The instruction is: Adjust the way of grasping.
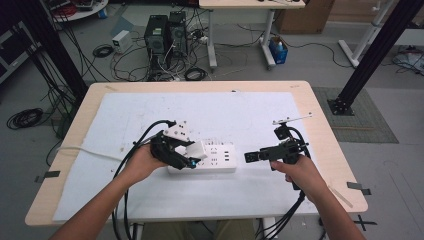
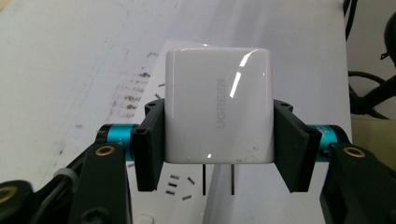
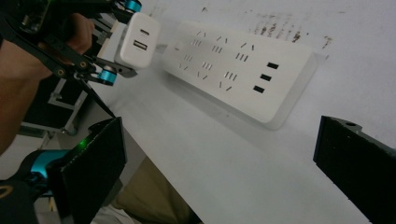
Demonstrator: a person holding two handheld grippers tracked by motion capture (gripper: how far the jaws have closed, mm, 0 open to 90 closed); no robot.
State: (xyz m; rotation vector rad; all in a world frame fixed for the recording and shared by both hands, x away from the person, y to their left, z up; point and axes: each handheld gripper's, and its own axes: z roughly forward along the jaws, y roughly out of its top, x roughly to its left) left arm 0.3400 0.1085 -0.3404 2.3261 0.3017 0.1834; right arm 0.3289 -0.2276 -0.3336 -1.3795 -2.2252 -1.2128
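White paper covers the wooden bench (image 1: 320, 125). Left tool (image 2: 218, 140) clamps a glossy white cube-shaped plug-in charger (image 2: 218, 109) by its flat sides, prongs down, just above the white plastic power strip (image 1: 215, 159). Charger looks light, rigid and slippery. Right tool (image 1: 248, 157) stands released, empty, beside the strip.

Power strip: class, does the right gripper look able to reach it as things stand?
Probably yes. The right gripper is open, holds nothing, and points at the power strip across bare mat; the left gripper with the charger is over the far end.
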